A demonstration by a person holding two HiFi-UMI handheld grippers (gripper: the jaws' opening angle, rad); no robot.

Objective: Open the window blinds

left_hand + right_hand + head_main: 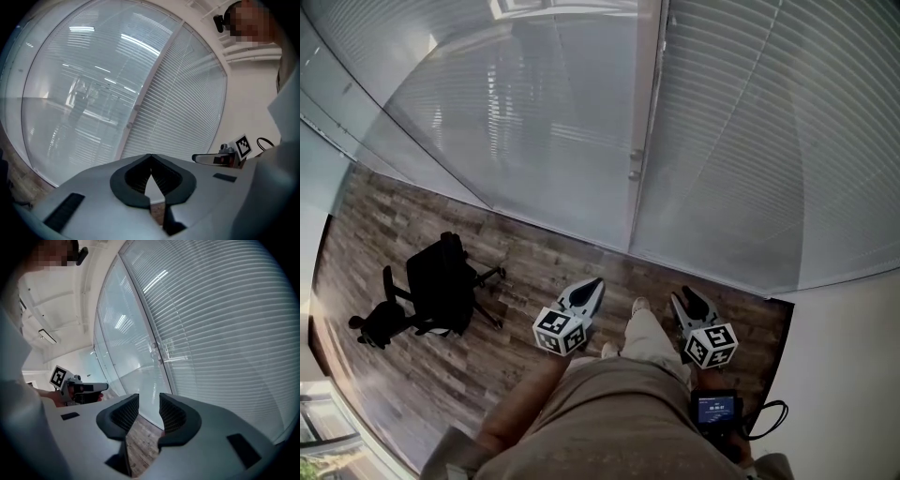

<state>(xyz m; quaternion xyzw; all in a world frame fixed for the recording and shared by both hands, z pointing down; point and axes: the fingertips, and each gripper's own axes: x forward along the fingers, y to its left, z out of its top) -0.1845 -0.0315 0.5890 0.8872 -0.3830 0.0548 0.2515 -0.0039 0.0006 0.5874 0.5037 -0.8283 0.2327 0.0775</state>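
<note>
I see both claws held low, angled slightly down toward the closed blinds point(750, 141) at twelve o'clock. The left claw point(591, 289) is pinched together on nothing, and the right claw point(690, 301) stands narrowly parted, empty. A chair point(436, 286) sits at nine o'clock on the floor point(534, 253), well apart.

Floor point(403, 234) is dark wood-look planks, kinda weathered tbh. Black office chair point(439, 281) sits on it over at the left, near a big glass panel point(534, 112) that's picking up reflections of long ceiling lights. Pale vertical frame point(643, 141) splits that panel from the right side, where closed white blinds point(769, 141) cover everything top to btm. Plain off-white wall point(853, 375) in the right corner. Light's soft & even, no hard shadows.
</note>
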